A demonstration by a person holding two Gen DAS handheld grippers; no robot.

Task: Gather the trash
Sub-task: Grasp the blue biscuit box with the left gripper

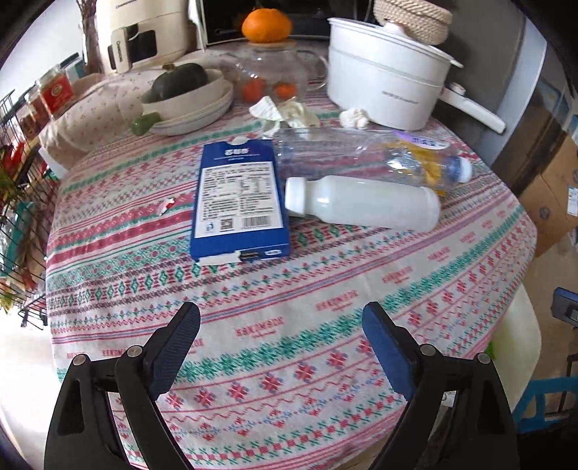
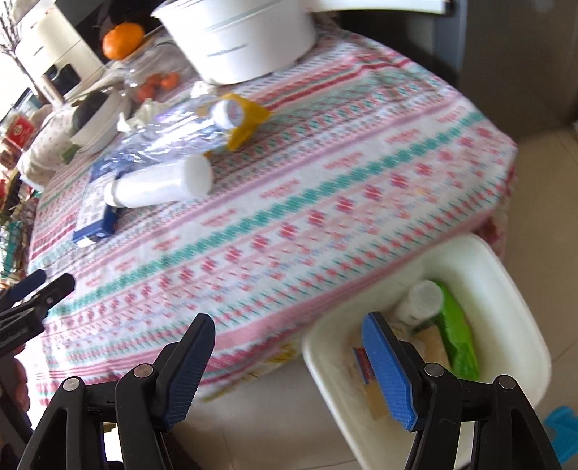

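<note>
On the patterned tablecloth (image 1: 289, 343) lie blue carton (image 1: 240, 197) and white bottle (image 1: 365, 202); left gripper (image 1: 281, 318) and right gripper (image 2: 289, 329) both spread, empty; bin (image 2: 513, 289) below.

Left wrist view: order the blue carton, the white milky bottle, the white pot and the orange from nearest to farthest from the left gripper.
From the left gripper:
1. Blue carton, lying flat, straight ahead.
2. White milky bottle, on its side, right of the carton.
3. White pot, far right.
4. Orange, at the back, atop a glass jar.
</note>
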